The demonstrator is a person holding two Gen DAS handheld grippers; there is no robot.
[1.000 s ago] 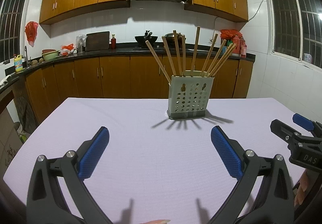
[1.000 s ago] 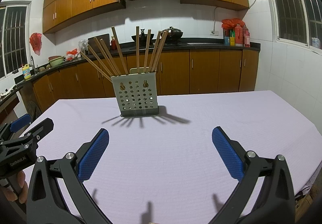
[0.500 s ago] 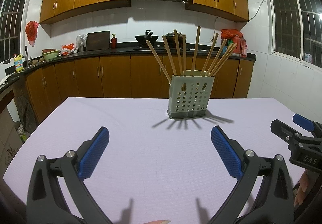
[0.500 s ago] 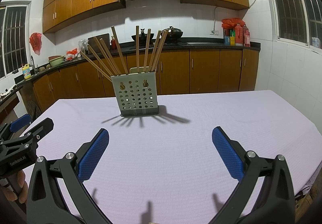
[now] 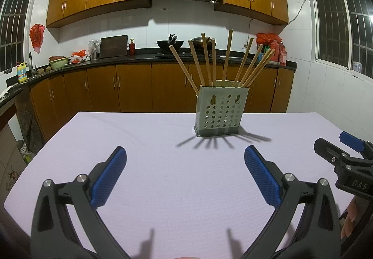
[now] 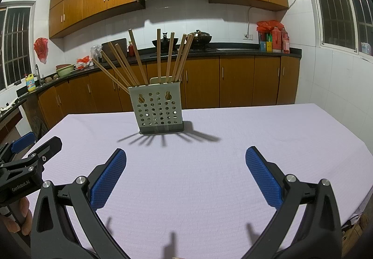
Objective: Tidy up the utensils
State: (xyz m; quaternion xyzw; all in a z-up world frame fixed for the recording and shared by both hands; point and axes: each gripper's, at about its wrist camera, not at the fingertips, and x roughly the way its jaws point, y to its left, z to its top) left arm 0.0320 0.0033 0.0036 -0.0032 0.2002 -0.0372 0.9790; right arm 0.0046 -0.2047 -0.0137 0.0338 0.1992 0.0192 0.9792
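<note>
A grey perforated utensil holder [image 5: 220,112] stands upright on the lilac-covered table [image 5: 163,177], a little right of centre in the left wrist view and a little left of centre in the right wrist view [image 6: 157,108]. Several wooden chopsticks [image 5: 227,58] stand fanned out in it; they also show in the right wrist view [image 6: 158,56]. My left gripper [image 5: 185,156] is open and empty, well short of the holder. My right gripper [image 6: 185,156] is open and empty too, also short of it. Each gripper shows at the other view's edge.
Wooden base cabinets with a dark counter [image 5: 139,59] run behind the table, with a wok, bottles and bowls on it. The table's left edge [image 5: 46,142] drops to the floor. A tiled wall with a window [image 6: 338,2] is at the right.
</note>
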